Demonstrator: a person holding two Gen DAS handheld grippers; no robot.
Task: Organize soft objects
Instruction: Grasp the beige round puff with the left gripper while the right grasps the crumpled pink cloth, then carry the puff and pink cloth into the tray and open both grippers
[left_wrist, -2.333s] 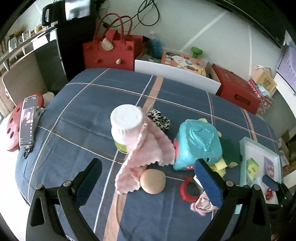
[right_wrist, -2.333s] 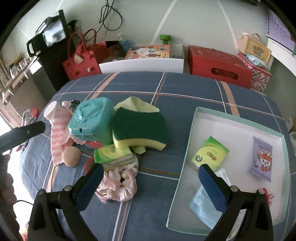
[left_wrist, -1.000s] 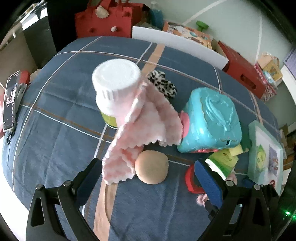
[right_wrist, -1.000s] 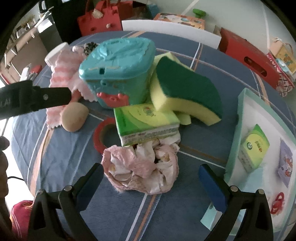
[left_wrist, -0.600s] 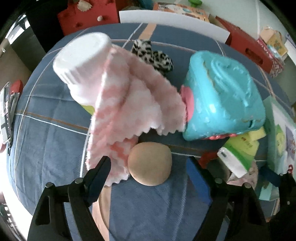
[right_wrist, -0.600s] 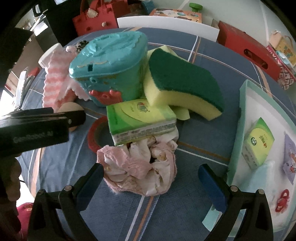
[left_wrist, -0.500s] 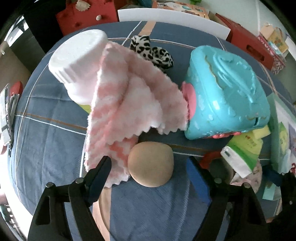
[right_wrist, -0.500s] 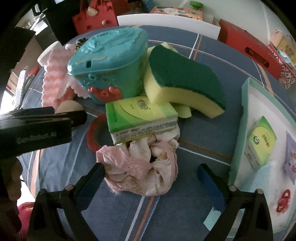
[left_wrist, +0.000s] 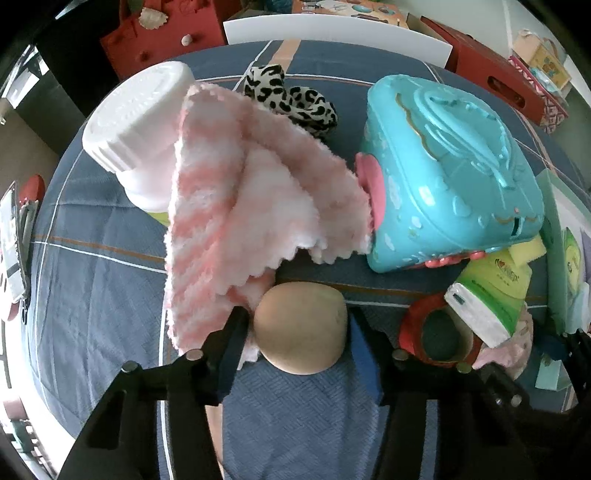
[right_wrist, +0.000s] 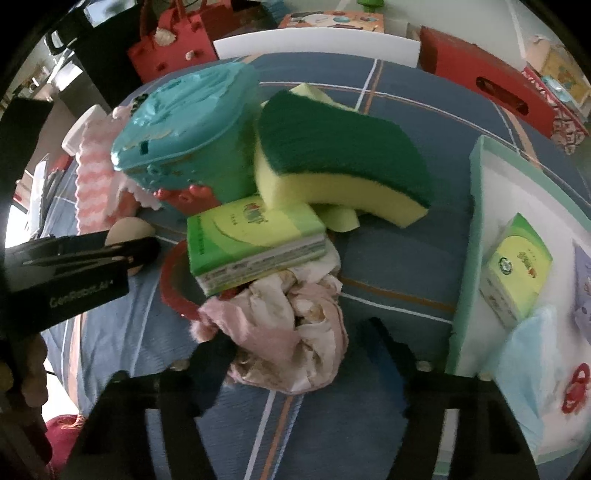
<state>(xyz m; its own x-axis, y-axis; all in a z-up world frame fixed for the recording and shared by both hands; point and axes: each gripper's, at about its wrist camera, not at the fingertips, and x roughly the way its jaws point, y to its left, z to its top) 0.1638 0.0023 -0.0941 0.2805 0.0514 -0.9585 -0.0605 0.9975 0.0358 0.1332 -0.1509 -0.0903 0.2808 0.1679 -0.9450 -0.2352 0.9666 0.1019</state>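
My left claw (left_wrist: 299, 332) is closing around the tan foam ball (left_wrist: 301, 328) on the blue plaid tablecloth (left_wrist: 92, 280); both pads look to be touching it, at six o'clock from the pink-and-white cloth (left_wrist: 240, 206). My right claw (right_wrist: 295, 354) is closing around the pink scrunchie (right_wrist: 284, 328), the right pad still apart, with the green tissue pack (right_wrist: 255, 240) at twelve o'clock.
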